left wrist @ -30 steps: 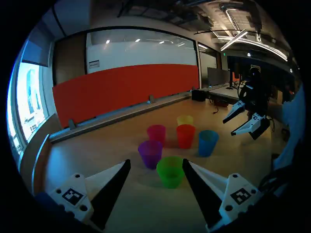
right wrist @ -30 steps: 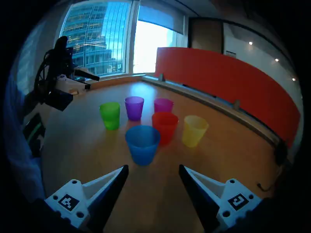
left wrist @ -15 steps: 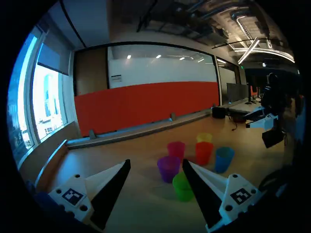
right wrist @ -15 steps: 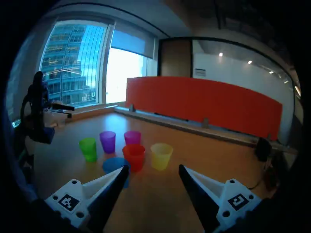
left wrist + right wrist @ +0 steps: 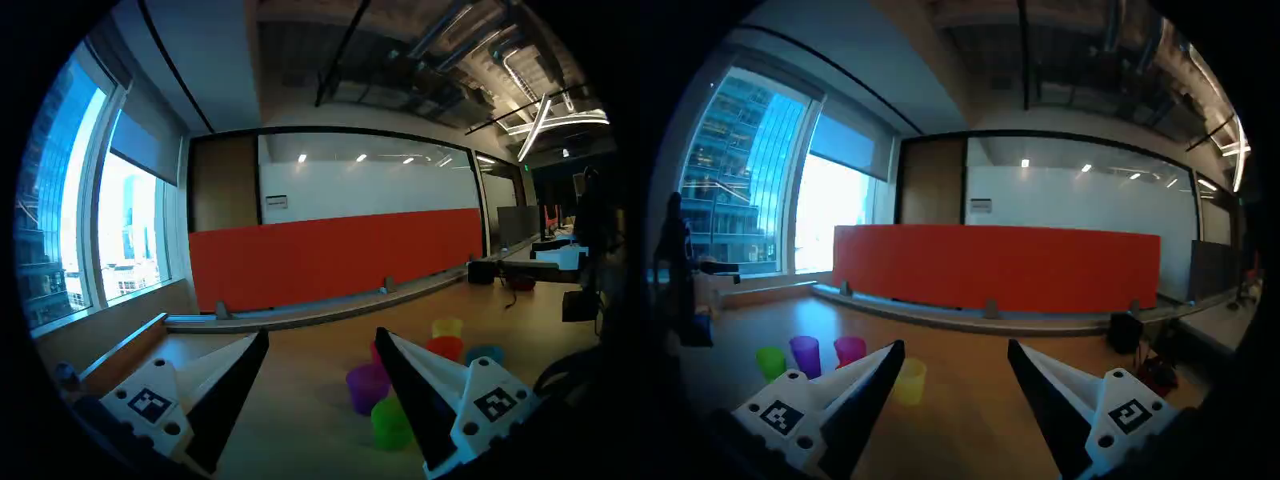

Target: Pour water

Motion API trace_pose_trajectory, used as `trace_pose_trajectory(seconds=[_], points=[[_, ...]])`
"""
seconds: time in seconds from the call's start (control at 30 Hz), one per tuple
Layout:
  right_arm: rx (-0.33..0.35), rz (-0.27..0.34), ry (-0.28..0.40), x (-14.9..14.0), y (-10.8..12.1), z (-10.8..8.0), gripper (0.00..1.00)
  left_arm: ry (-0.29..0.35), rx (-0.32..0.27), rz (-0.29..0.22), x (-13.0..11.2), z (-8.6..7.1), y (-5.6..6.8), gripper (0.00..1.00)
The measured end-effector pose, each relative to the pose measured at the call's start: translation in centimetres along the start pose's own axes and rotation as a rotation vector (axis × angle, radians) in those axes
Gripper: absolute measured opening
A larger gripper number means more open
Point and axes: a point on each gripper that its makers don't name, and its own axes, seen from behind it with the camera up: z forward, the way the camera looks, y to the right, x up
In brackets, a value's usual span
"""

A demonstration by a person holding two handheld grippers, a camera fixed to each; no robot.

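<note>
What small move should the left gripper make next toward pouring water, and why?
Probably tip the left gripper downward. It is open and empty and aimed at the orange wall panel, while the green cup and purple cup sit low in its view. Lowering its aim would likely centre them for a grasp.

Over 1 second the left gripper (image 5: 320, 331) and right gripper (image 5: 955, 342) have tilted upward off the cups (image 5: 366, 386), which have sunk low in both views, beneath the orange partition (image 5: 336, 256).
</note>
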Motion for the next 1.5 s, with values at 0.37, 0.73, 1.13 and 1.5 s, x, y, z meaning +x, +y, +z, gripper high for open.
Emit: trace_pose_trajectory(seconds=[0.37, 0.73, 1.13, 1.5], points=[[-0.156, 0.034, 0.083, 0.7, 3.5, -0.8, 1.00, 0.021, 0.061, -0.016, -0.5, -0.1, 0.1, 0.99], [-0.222, 0.071, 0.089, -0.2, 4.4, -1.6, 0.99, 0.046, 0.106, -0.037, 0.1, -0.2, 0.0, 0.99], [-0.262, 0.087, 0.064, -1.9, 4.7, -2.6, 0.99, 0.037, 0.152, -0.031, -1.7, 0.0, -0.4, 0.99], [-0.280, 0.081, 0.042, -2.5, 4.7, -3.2, 0.99, 0.033, 0.175, -0.021, -3.3, 0.4, -0.3, 0.99]])
